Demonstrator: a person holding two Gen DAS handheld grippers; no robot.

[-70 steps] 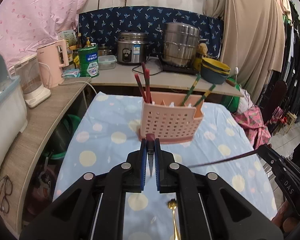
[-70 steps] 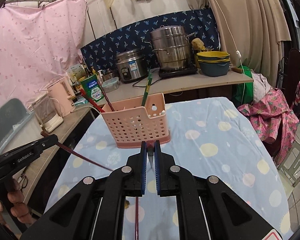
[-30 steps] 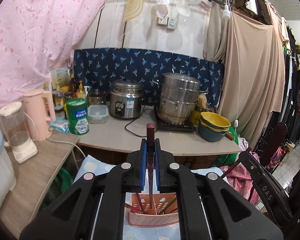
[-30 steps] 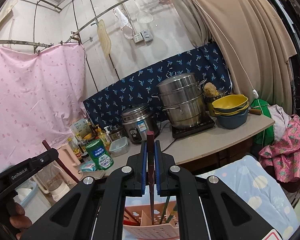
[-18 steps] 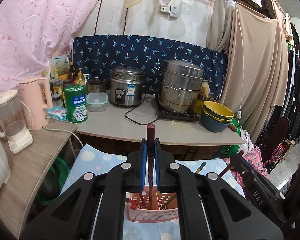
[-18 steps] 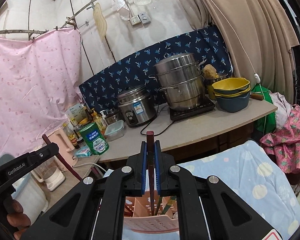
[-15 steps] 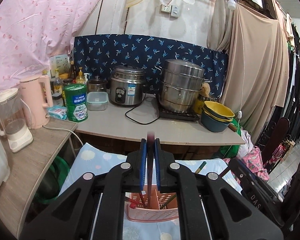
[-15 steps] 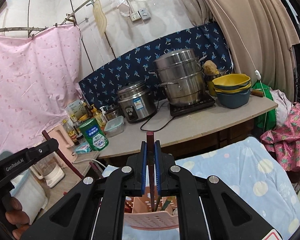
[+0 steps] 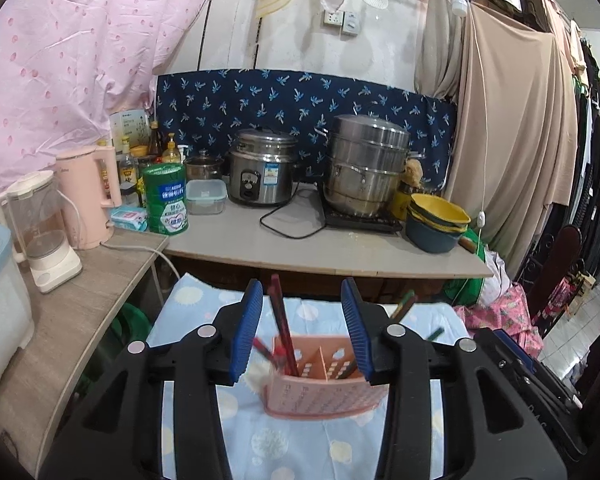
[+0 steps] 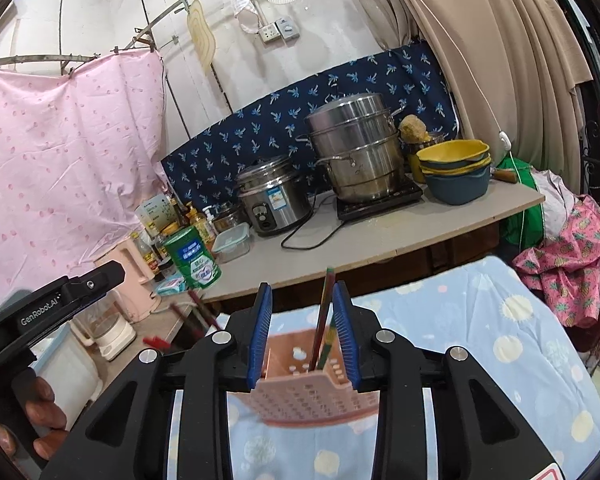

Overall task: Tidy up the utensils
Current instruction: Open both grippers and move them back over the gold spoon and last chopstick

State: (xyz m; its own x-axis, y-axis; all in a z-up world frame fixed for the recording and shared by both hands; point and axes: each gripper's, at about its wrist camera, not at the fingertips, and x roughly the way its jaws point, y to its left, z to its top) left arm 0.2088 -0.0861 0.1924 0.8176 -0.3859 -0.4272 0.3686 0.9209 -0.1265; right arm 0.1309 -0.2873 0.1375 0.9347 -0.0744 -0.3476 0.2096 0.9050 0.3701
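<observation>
A pink perforated utensil holder [image 9: 324,394] stands upright on the tabletop's blue spotted cloth [image 9: 300,448], split by a divider into compartments. In its left compartment a dark red chopstick [image 9: 281,320] leans slightly left, rising between my left jaws, with another red one [image 9: 262,348] slanting beside it. In the right compartment green-patterned chopsticks [image 9: 404,305] tilt to the right. From my right side, a dark red chopstick [image 10: 321,332] and a green one [image 10: 329,308] stand close together in the holder, blurred.
</observation>
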